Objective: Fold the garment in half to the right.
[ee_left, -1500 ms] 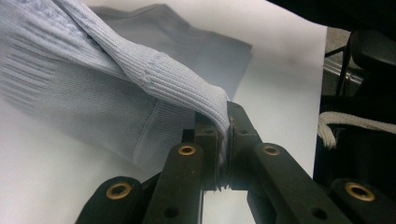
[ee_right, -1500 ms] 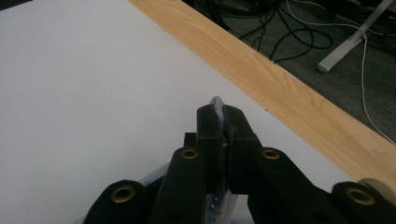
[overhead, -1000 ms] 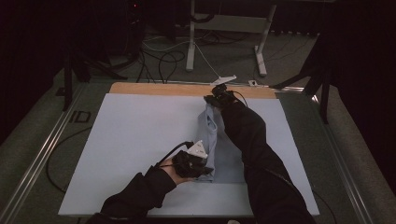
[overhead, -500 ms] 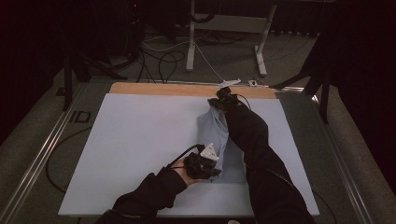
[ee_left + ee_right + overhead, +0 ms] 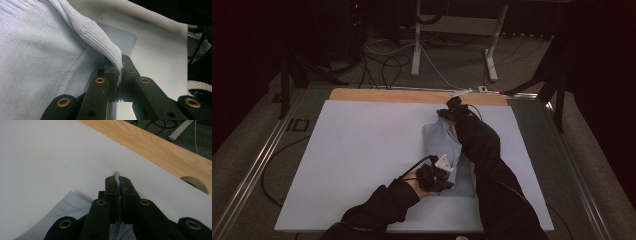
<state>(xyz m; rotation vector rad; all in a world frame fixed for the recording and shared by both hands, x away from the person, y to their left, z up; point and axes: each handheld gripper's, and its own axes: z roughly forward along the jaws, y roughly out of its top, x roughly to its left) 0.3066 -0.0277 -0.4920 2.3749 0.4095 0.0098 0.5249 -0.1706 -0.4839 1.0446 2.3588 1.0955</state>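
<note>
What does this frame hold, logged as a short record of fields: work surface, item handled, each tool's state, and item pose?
surface: white sheet-covered table with a light wooden strip along its far edge
item: pale blue ribbed knit garment, folded into a narrow shape
left tool: shut on a ribbed edge of the garment at its near end
right tool: shut on a thin fold of the garment at its far end, near the wooden strip
item pose: stretched between the two tools, mostly lying on the sheet
background: dark floor with cables
</note>
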